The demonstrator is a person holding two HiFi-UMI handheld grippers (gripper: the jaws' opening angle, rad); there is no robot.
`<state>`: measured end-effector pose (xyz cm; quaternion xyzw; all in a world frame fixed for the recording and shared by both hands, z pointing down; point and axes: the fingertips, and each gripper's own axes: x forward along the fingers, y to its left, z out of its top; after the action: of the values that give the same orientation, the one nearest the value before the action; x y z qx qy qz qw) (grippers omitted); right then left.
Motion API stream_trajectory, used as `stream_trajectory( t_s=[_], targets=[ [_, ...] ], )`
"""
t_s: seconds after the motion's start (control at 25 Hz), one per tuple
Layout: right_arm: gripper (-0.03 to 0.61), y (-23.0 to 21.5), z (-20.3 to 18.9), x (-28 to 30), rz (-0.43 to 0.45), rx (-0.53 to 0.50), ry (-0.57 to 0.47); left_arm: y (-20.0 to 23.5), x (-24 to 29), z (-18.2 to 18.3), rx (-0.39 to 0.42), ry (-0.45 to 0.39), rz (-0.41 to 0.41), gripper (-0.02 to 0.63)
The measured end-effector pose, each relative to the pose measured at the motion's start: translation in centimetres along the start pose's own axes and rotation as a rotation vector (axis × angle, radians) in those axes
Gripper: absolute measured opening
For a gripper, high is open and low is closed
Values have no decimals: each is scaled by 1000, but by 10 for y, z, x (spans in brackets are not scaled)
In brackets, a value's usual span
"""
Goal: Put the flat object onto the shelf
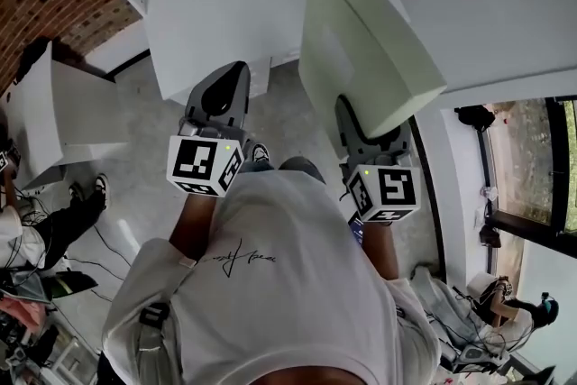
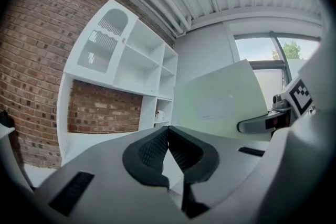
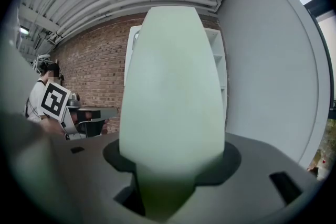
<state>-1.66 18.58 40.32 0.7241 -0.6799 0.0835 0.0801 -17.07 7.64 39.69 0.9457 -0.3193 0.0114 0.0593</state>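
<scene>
Aloft, right hand-held gripper clamping flat board, left hand-held gripper closed, empty.

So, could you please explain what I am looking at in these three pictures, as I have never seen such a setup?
There is no robot here: a person holds a two-jaw gripper in each hand. The head view comes from a camera on the person's head, looking steeply down at both grippers. Each gripper carries a marker cube. The other two pictures come from cameras riding on the grippers, looking along their jaws. The left gripper has its jaws together with nothing between them. The right gripper is clamped on a pale green flat panel that sticks out ahead of it. In front stands a white shelf unit against a brick wall. The panel is not on it yet.
</scene>
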Motion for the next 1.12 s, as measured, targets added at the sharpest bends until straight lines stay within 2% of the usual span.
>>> stream_trajectory(
  t_s=[0.36, 0.6, 0.8, 1.12],
  targets=[
    [268, 0, 15, 44, 67, -7, -23, 30, 26, 6, -37, -27, 61, 14],
    [267, -26, 30, 86, 118, -35, -59, 37, 69, 19, -14, -65, 122, 14],
    [267, -57, 46, 137, 180, -37, -74, 43, 115, 27, 6, -57, 173, 14],
    [268, -103, 71, 208, 307, -56, -81, 60, 189, 40, -6, -56, 271, 14]
  ],
)
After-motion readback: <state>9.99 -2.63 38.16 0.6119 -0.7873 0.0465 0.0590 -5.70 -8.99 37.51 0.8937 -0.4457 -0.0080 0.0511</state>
